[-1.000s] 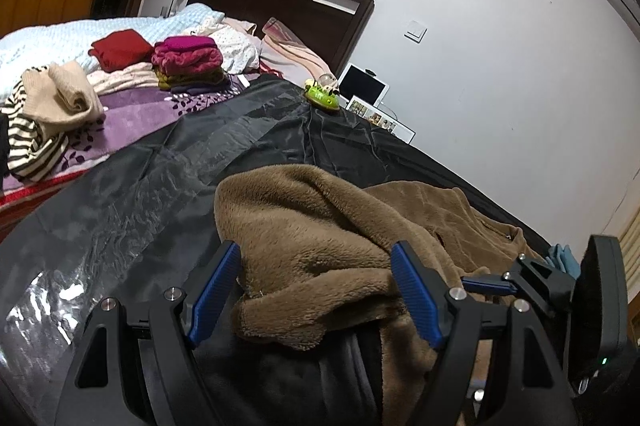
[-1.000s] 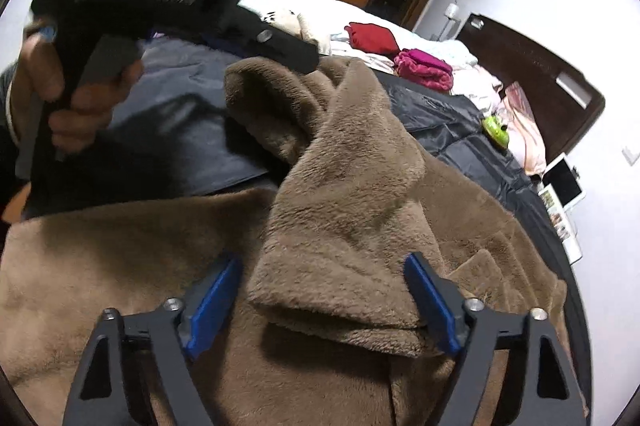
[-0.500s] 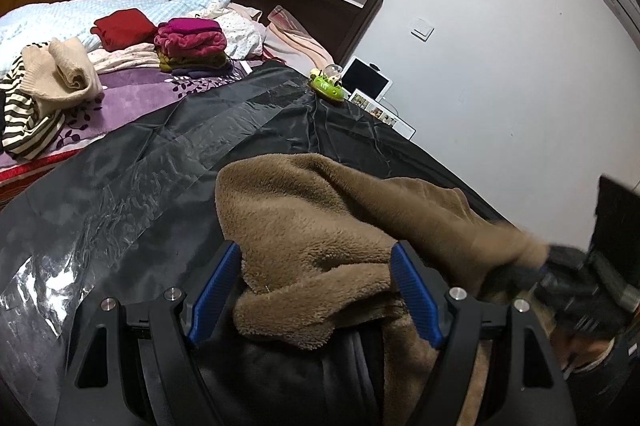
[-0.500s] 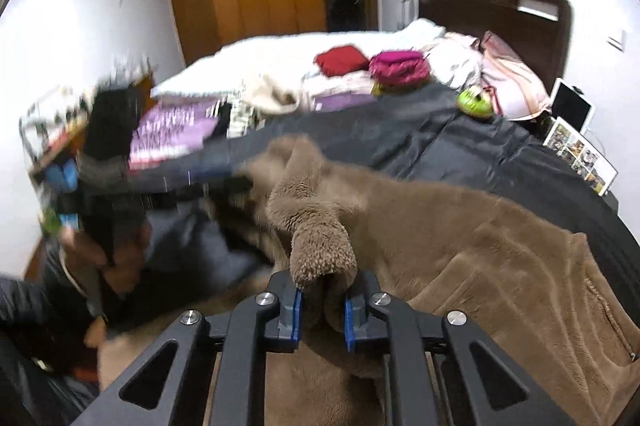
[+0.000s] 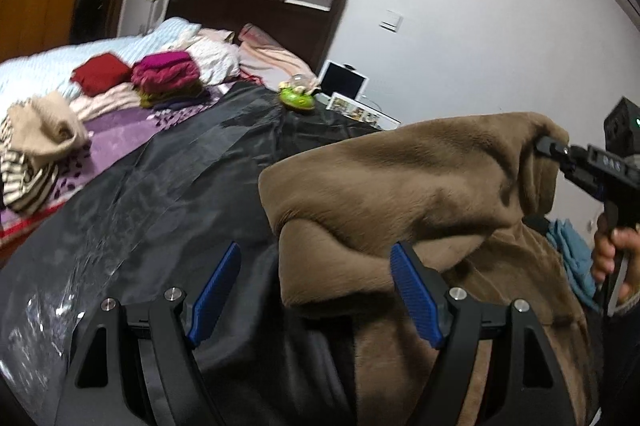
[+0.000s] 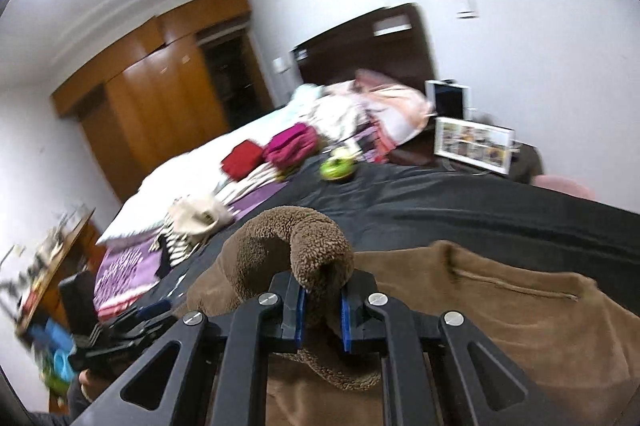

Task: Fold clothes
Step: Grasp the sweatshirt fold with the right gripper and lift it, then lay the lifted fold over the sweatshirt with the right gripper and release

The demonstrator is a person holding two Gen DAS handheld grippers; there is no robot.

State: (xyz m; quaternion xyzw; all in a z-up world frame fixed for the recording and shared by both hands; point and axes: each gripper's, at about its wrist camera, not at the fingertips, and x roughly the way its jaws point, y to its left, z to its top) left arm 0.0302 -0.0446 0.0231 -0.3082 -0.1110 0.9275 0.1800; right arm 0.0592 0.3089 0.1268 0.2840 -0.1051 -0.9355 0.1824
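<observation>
Pinching brown fleece [image 6: 320, 258], right gripper [image 6: 320, 314] hides its edge.

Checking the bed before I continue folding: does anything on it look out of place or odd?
Yes: a green toy-like object sits on the black sheet among the clothes. The brown fleece garment is still bunched, not flat.

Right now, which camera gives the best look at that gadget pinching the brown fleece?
The right wrist view. There the right gripper fills the foreground, its blue pads shut on a bunched fold of the brown fleece garment. The left wrist view shows it only from the side, at the frame's edge, lifting the fleece, with the pads hidden.
</observation>
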